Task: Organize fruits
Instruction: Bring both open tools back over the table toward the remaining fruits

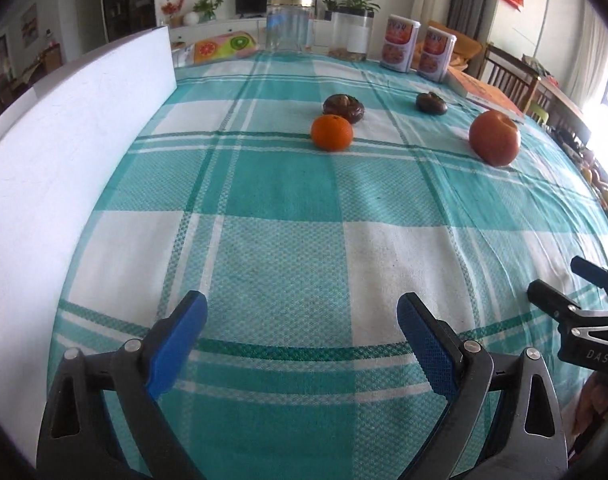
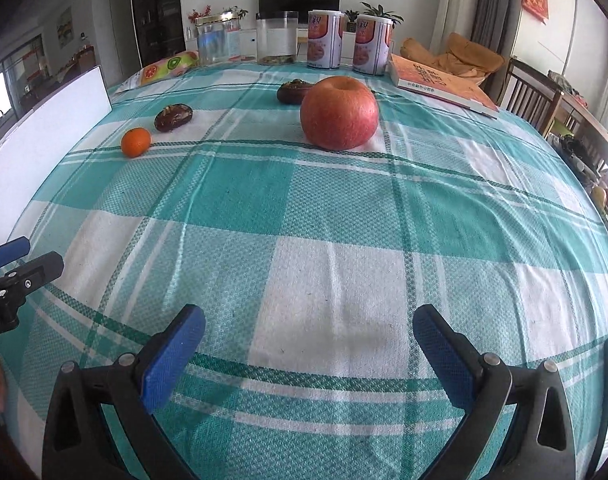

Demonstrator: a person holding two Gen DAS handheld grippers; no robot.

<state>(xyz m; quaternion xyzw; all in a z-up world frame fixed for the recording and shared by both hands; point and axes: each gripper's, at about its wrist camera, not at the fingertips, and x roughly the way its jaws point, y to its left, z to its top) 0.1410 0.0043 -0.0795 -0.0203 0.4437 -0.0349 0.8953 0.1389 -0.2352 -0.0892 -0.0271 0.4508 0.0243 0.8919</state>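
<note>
On the teal checked tablecloth lie a red apple [image 2: 339,112] [image 1: 494,137], a small orange [image 1: 331,132] [image 2: 135,142] and two dark brown mangosteens [image 1: 344,107] [image 1: 431,102] [image 2: 173,117] [image 2: 295,91]. My left gripper [image 1: 301,312] hovers open over bare cloth, well short of the orange, nothing between its blue pads. My right gripper [image 2: 310,326] is open too, empty, with the apple straight ahead at a distance. Each gripper shows at the edge of the other's view: the right gripper [image 1: 560,284] and the left gripper [image 2: 27,256].
A white board [image 1: 63,152] stands along the table's left side. At the far edge stand a glass jar [image 1: 289,24], a clear container [image 1: 350,34], two printed tins [image 1: 418,46], a fruit-print pouch [image 1: 223,46] and an orange book [image 2: 440,82]. Chairs [image 2: 532,96] sit on the right.
</note>
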